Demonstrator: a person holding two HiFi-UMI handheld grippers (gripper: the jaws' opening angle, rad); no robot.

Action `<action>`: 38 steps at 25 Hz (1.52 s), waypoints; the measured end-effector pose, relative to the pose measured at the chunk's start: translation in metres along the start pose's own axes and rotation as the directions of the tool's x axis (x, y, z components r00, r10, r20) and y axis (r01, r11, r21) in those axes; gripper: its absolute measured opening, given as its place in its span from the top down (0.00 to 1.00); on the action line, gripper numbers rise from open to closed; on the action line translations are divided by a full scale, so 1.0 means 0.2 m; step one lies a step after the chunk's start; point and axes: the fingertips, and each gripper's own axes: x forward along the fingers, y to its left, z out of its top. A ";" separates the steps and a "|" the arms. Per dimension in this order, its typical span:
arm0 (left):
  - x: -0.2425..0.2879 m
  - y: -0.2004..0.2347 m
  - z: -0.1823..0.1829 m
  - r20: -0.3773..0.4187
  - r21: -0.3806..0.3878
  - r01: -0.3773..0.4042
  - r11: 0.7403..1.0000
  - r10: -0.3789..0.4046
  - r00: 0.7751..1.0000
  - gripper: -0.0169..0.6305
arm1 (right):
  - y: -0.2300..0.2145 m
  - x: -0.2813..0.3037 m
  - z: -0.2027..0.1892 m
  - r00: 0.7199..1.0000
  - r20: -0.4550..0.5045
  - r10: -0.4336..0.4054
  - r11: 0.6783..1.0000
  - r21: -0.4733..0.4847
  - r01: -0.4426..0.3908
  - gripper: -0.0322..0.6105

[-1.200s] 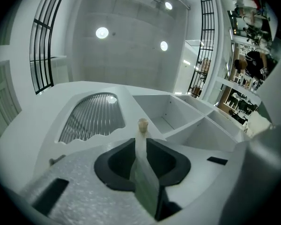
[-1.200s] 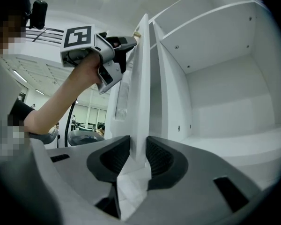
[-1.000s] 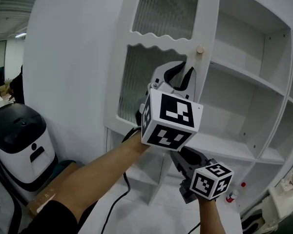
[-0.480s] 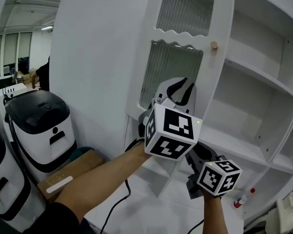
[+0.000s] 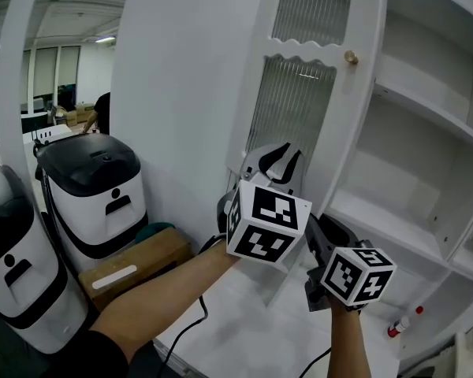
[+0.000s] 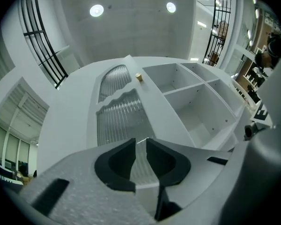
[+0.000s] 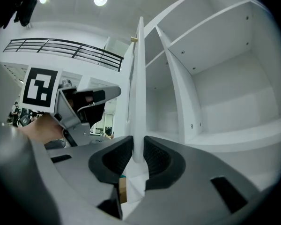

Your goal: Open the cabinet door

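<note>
head view: door (image 5: pixel 299 116) stands swung out from cabinet (image 5: pixel 426 113), knob (image 5: pixel 351 57) high up near its free edge. left gripper (image 5: pixel 274 157) hangs in front of the lower ribbed pane, tilted up, apart from it. right gripper (image 5: pixel 319 231) is lower and just to the right, nose at the door's lower free edge. white-and-black units (image 5: pixel 94 195) and a box (image 5: pixel 138 264) on the floor at left

left gripper view: jaws a narrow gap apart, nothing between them. ribbed pane shows behind the gap, knob above, open shelves to the right

right gripper view: door seen edge-on, its edge between the jaws, which have just been closing. both pads lie against the door faces, so it's gripped. left gripper with its marker cube is left of the door, clear of it
</note>
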 end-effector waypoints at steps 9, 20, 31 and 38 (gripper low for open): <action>-0.18 -0.04 -0.16 -0.109 0.005 -0.024 1.000 0.025 0.994 0.85 | 0.09 -0.02 0.00 1.000 0.011 0.019 1.000 0.014 -0.019 0.84; -0.34 -0.02 -0.31 -0.200 -0.024 -0.064 0.998 0.058 0.978 0.88 | 0.22 -0.05 0.01 0.999 0.028 0.033 0.999 0.004 -0.033 0.84; -0.50 0.03 -0.39 -0.253 -0.035 -0.098 0.995 0.086 0.964 0.92 | 0.38 -0.07 0.01 0.996 0.046 0.075 0.997 0.009 -0.076 0.84; -0.60 0.10 -0.37 -0.269 -0.010 -0.147 0.989 0.139 0.953 0.94 | 0.52 -0.07 0.01 0.992 0.048 0.119 0.993 -0.011 -0.118 0.84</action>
